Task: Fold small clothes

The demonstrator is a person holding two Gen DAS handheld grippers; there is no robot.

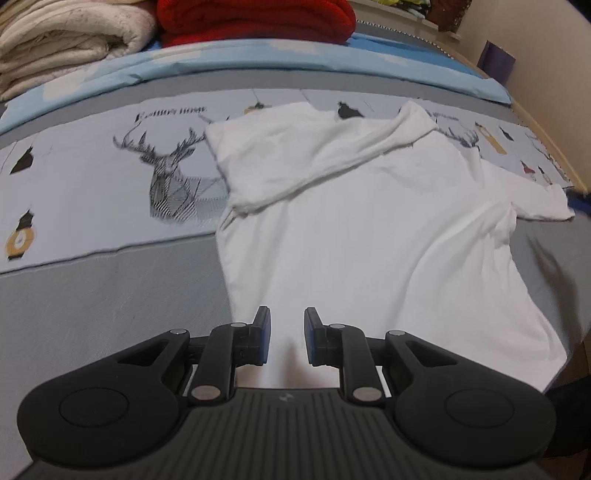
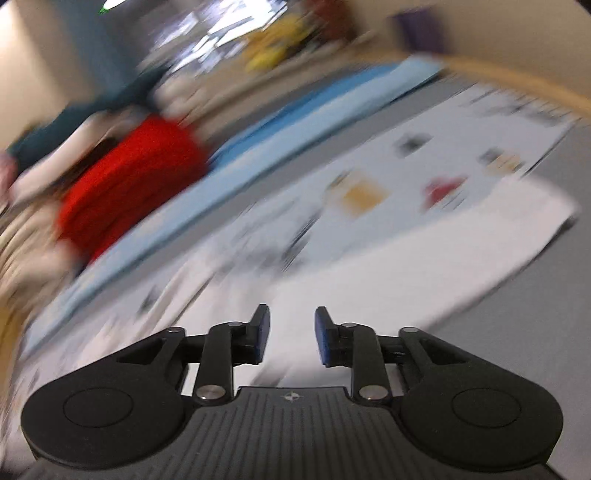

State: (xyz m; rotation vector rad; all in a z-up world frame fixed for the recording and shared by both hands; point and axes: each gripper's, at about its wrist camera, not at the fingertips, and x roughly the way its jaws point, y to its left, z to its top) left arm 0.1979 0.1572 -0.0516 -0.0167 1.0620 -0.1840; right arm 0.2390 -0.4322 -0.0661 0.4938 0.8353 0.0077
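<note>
White T-shirt (image 1: 369, 229) flat on bed (image 1: 92, 295), one sleeve folded in, hem nearest left tool (image 1: 287, 341); both tools released, empty.

One white shirt (image 1: 369, 221), one red blanket (image 1: 255, 18), one cream blanket (image 1: 66, 40).

right wrist view: motion-blurred throughout, bedsheet (image 2: 369, 177) print unreadable | left wrist view: cream blanket (image 1: 66, 40) cut off upper left; red blanket (image 1: 255, 18) cut off at top
</note>
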